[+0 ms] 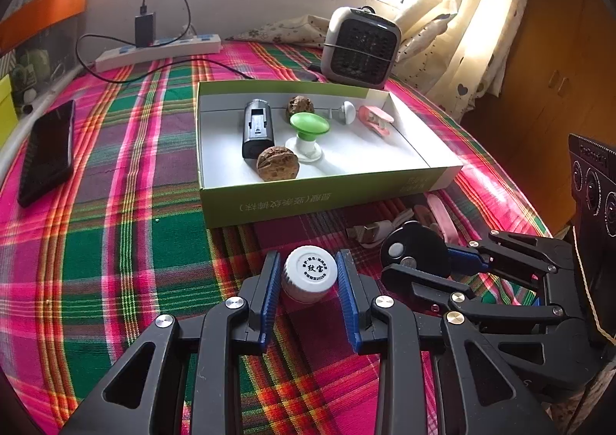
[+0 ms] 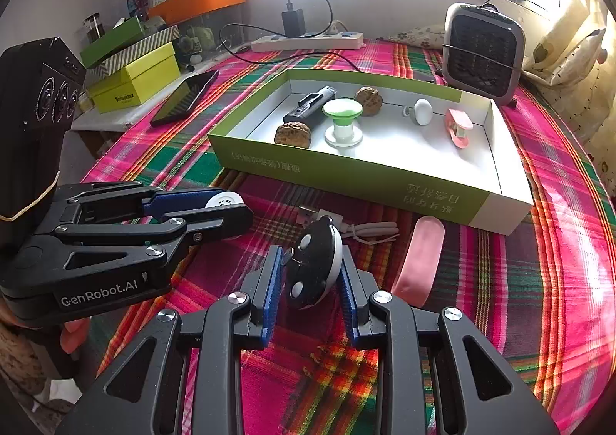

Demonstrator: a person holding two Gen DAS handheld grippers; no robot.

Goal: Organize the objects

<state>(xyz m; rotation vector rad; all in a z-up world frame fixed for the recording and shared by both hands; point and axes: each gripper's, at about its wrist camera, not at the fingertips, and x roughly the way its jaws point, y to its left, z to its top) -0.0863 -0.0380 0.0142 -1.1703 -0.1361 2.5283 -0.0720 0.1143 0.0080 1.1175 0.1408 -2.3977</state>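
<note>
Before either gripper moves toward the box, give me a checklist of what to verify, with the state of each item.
1. Left gripper has the white bottle between its pads: ok, pads on both sides of it.
2. Right gripper has the black-and-white disc: ok, pads sit on both sides.
3. Bottle lifted off the cloth: cannot tell.
4. Free floor in the green box: ok, the right part of the floor is bare, beyond the two walnuts, green knob and black battery.
5. Path to the box: ok for the left; the white cable lies ahead of the right.
6. Pink piece outside the box: not ok, not yet put away.
</note>
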